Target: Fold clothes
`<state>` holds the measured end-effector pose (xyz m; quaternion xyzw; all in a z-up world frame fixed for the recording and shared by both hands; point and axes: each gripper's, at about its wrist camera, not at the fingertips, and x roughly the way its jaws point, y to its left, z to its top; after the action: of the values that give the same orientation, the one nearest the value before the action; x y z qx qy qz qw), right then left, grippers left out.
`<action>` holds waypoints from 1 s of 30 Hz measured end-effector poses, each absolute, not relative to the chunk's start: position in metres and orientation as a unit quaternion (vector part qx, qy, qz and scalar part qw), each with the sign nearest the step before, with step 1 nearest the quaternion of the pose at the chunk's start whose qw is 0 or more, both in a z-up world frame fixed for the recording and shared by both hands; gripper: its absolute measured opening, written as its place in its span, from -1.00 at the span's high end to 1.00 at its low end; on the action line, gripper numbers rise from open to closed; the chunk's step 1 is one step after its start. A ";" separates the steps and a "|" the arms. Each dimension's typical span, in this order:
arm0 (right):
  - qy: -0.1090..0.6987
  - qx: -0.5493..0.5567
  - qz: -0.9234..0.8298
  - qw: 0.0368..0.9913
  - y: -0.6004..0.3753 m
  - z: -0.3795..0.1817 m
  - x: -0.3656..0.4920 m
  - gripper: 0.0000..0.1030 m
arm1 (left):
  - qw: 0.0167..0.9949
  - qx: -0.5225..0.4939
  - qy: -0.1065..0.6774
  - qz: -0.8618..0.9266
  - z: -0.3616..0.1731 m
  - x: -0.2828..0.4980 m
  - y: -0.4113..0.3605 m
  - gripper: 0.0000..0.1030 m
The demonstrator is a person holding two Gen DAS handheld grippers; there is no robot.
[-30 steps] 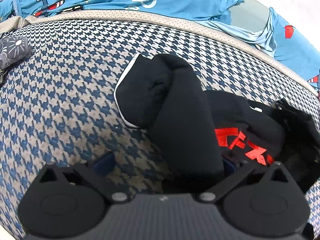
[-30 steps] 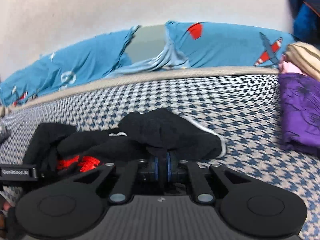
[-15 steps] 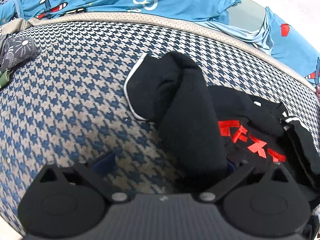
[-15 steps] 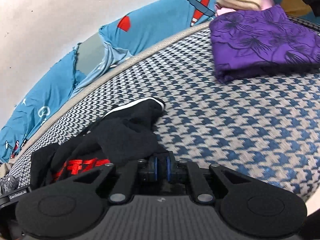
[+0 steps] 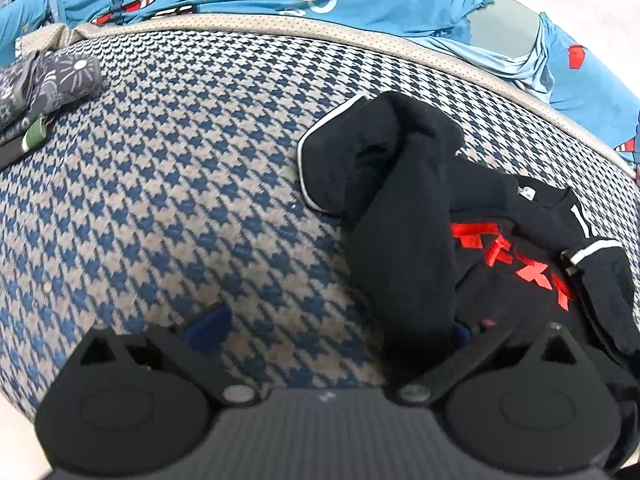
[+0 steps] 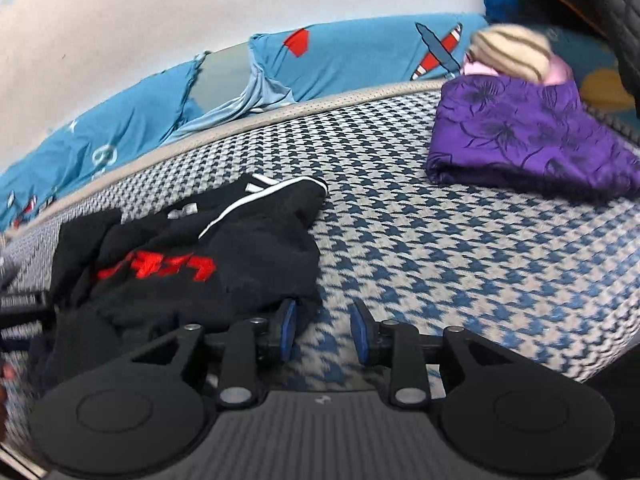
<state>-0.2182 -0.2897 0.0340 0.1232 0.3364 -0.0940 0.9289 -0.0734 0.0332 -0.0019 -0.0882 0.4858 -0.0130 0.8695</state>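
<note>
Lying crumpled on the mattress, the black shirt sits just left of the right gripper, whose jaws have just been opening and hold nothing. The left gripper gapes wide, shirt draped over its right finger.

- The black garment with red letters and white piping lies crumpled on the houndstooth surface.
- The purple garment lies folded, well apart from it.
</note>
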 end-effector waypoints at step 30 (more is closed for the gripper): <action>0.357 -0.069 0.027 0.931 -0.220 0.007 -0.117 -0.03 | 0.902 -0.156 0.403 -0.023 0.030 -0.078 0.048 -1.00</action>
<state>-0.1168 -0.2195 0.0066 -0.0688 0.3574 0.0268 0.9310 -0.0776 0.0477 0.0296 -0.1556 0.4030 -0.0229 0.9016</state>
